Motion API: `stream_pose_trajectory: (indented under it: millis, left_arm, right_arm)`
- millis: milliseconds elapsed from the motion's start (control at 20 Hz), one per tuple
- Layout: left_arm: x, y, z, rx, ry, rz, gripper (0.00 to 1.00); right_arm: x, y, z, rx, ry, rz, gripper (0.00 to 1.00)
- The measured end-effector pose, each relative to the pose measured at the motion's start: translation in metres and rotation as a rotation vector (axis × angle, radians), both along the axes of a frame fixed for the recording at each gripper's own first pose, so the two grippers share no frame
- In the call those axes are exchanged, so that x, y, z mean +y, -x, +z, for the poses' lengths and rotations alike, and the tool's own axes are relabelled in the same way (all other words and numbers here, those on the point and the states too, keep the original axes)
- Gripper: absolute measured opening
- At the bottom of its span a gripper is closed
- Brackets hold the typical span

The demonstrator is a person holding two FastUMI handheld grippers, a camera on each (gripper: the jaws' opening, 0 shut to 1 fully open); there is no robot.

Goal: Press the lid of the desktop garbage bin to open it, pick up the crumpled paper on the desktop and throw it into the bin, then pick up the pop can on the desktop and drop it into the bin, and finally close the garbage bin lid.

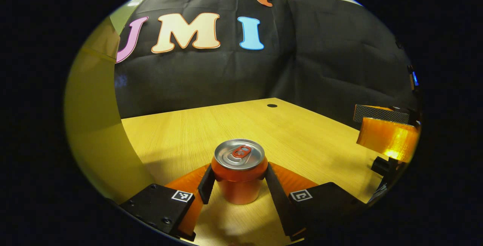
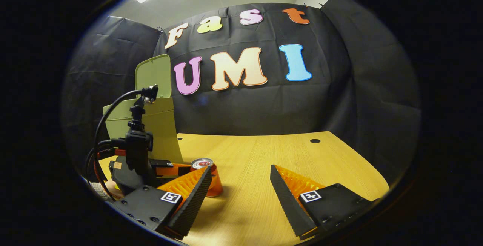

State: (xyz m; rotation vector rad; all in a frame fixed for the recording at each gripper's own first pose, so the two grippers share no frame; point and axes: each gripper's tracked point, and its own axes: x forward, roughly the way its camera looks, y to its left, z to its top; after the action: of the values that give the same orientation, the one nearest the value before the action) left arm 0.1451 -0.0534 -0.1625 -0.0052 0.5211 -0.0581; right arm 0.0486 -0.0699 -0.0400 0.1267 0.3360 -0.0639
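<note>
An orange pop can (image 1: 239, 170) with a silver top stands upright on the wooden table (image 1: 309, 136), right in front of the left gripper view's camera. My left gripper (image 1: 239, 180) is shut on it, one finger pressing each side. To the left rises the yellow-green garbage bin (image 1: 94, 125). In the right gripper view the bin (image 2: 160, 125) stands at the left with its lid (image 2: 153, 75) tipped up and open. In front of the bin, the left gripper (image 2: 194, 168) holds the can (image 2: 211, 180). My right gripper (image 2: 241, 197) hangs open over the table, holding nothing.
A small dark hole (image 2: 314, 140) marks the table near its far right corner. Black cloth walls close off the back and the right side. The right gripper's body (image 1: 386, 134) shows at the right edge of the left gripper view. A black cable (image 2: 107, 114) loops above the left gripper.
</note>
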Motion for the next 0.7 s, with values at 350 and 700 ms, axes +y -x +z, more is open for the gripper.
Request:
stream_pose_trajectory:
  millis: [350,700]
  left_arm:
    - [-0.028,0.012,0.077,-0.074,0.076,-0.093,0.78]
    - [-0.036,0.019,0.174,-0.211,0.039,-0.154,0.77]
  right_arm:
    - [0.003,-0.001,-0.005,0.018,0.005,0.006,0.98]
    - [0.004,0.005,0.003,0.007,-0.011,0.006,0.98]
